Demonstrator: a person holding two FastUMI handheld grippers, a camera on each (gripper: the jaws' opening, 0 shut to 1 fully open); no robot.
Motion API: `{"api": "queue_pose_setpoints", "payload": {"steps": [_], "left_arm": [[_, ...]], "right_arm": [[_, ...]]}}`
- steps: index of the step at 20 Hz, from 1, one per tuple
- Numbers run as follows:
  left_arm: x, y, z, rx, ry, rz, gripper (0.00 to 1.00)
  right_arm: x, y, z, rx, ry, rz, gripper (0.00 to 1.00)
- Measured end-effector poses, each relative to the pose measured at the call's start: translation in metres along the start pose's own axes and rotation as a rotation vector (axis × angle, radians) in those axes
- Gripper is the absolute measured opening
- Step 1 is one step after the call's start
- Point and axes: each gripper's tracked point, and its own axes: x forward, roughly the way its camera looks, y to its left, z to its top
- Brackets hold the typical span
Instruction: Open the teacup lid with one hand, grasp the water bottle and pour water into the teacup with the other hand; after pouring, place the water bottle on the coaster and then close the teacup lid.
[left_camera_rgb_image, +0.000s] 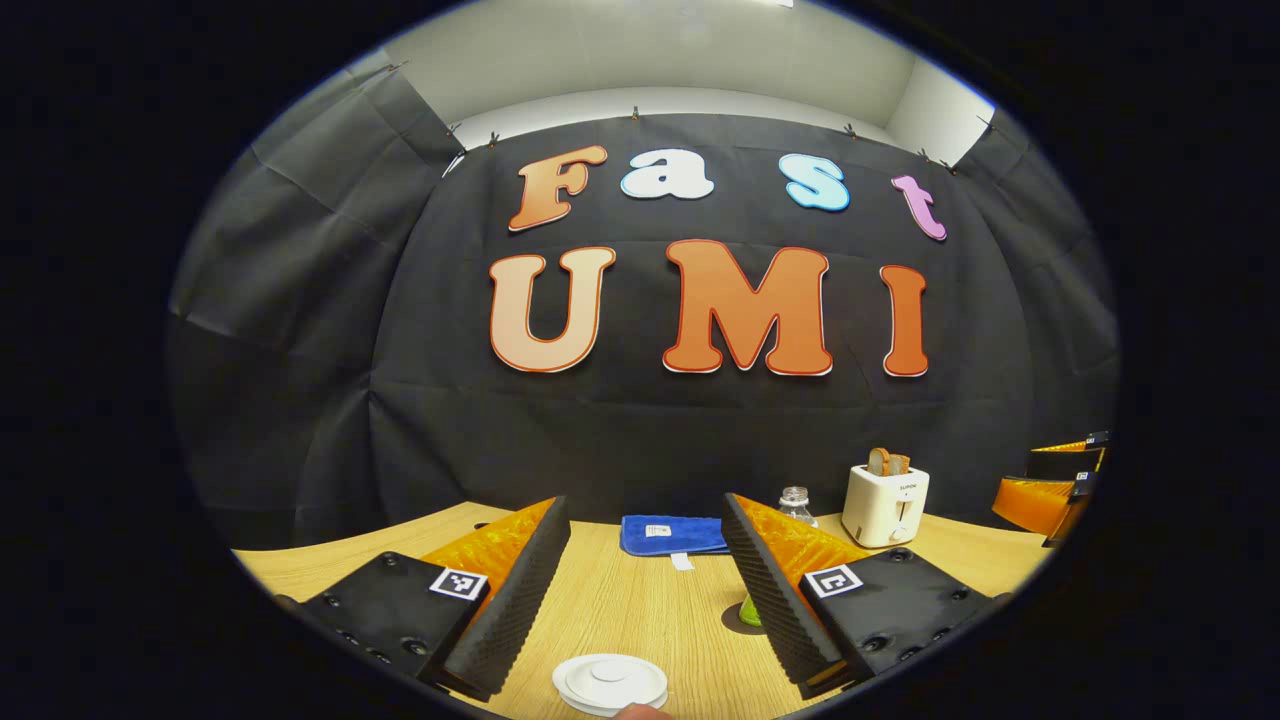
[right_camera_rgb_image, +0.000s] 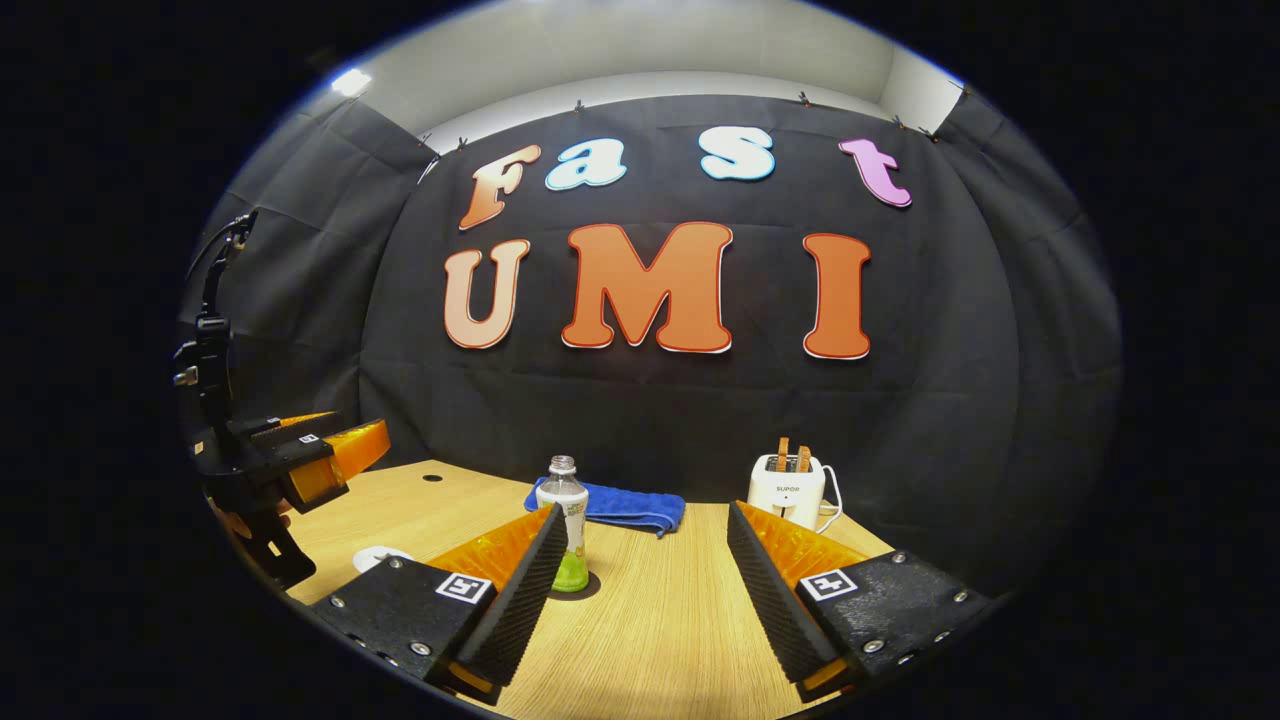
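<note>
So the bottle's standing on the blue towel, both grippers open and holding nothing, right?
Not quite. The bottle stands on a dark round coaster on the table, in front of the towel, as the right gripper view shows. Left gripper and right gripper are open and empty.

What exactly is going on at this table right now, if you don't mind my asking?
A person holds a two-finger gripper in each hand over a wooden table. The left gripper is open above the white teacup lid, not touching it. The right gripper is open, facing the water bottle, which stands on a dark coaster. A blue cloth and a toaster sit behind.
</note>
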Motion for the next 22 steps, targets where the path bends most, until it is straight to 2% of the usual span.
{"api": "queue_pose_setpoints", "payload": {"steps": [4,5,9,11,16,17,19,20,22], "left_arm": [[-0.002,0.001,0.003,0.01,-0.006,0.004,0.99],[-0.002,0.001,0.003,0.012,-0.005,0.006,0.96],[-0.001,0.002,0.005,0.016,-0.007,0.011,0.99],[0.0,0.002,0.005,0.024,-0.008,0.014,0.96],[0.001,-0.011,0.004,0.012,0.009,-0.022,0.95],[0.001,-0.014,0.003,0.007,0.011,-0.03,0.99],[0.003,-0.017,0.002,-0.001,0.02,-0.037,0.99],[0.004,-0.018,0.0,0.003,0.028,-0.038,0.95],[0.003,-0.017,0.003,0.012,0.032,-0.035,0.95]], "right_arm": [[-0.003,0.0,0.003,0.006,-0.007,-0.002,0.96],[-0.003,-0.001,0.003,0.007,-0.007,-0.003,0.96],[-0.001,-0.002,0.003,0.008,-0.01,-0.005,0.96],[-0.002,-0.003,0.004,0.011,-0.011,-0.006,0.96],[-0.003,-0.01,0.002,0.014,-0.002,-0.014,0.96],[-0.003,-0.012,0.002,0.011,-0.001,-0.017,0.96],[-0.004,-0.019,0.0,0.008,0.002,-0.033,0.96],[-0.005,-0.022,-0.001,0.009,0.007,-0.041,0.96],[-0.008,-0.025,-0.001,0.014,0.01,-0.045,0.96]]}}
